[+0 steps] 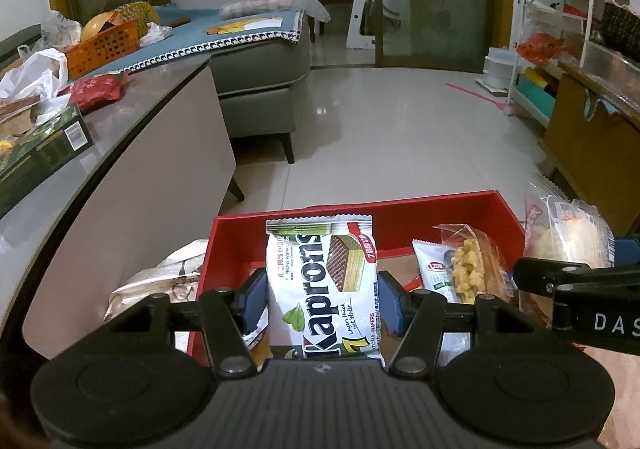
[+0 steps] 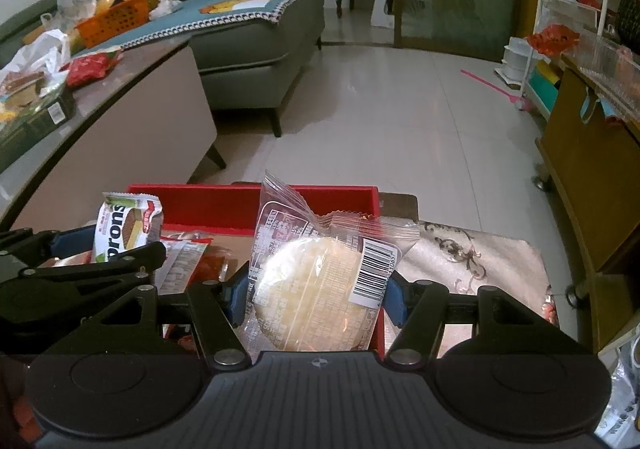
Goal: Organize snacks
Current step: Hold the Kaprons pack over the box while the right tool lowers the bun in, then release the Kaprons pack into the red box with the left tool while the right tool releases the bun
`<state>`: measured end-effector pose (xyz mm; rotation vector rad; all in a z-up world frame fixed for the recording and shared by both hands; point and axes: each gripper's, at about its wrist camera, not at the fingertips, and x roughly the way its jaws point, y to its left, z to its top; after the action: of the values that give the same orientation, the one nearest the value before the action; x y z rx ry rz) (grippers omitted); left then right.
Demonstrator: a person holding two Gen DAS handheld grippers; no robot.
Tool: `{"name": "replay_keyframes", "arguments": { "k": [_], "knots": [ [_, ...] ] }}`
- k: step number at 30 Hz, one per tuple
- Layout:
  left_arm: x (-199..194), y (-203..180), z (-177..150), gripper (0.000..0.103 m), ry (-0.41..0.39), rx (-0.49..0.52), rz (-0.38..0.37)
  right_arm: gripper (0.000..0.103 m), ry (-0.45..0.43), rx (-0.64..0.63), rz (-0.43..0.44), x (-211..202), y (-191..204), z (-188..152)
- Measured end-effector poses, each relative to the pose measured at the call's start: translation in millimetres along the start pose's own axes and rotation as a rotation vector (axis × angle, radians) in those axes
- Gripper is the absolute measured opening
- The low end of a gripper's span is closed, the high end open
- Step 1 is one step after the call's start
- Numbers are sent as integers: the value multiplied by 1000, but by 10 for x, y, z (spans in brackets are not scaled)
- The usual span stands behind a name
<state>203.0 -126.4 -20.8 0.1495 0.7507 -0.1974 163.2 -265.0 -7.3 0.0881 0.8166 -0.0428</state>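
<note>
With both packs hanging over the red box [image 1: 440, 205], left gripper [image 1: 322, 299] is pinching wafer pack [image 1: 320, 281], right gripper [image 2: 316, 295] is pinching cake pack [image 2: 312, 289]; next move probably calls for lowering and spreading the fingers.

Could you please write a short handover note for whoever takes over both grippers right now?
Left gripper: shut on the wafer pack, held over the red box.
Right gripper: shut on the clear-wrapped round cake, above the box's right side.
Done: a corn snack bag and other packets already lie in the box.
Left: release both packs into the box; a red packet and other items remain on the grey counter.
</note>
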Motion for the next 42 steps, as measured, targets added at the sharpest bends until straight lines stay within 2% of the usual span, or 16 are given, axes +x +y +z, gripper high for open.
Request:
{"name": "replay_keyframes", "arguments": {
  "k": [14, 30, 42],
  "knots": [
    [189, -26, -33, 50, 47, 2, -3, 70, 56, -10, -12, 268, -18, -9],
    [249, -52, -36, 50, 60, 0, -24, 70, 71, -28, -10, 397, 15, 4],
    [184, -71, -16, 51, 43, 10, -13, 77, 58, -8, -19, 372, -22, 19]
  ]
}}
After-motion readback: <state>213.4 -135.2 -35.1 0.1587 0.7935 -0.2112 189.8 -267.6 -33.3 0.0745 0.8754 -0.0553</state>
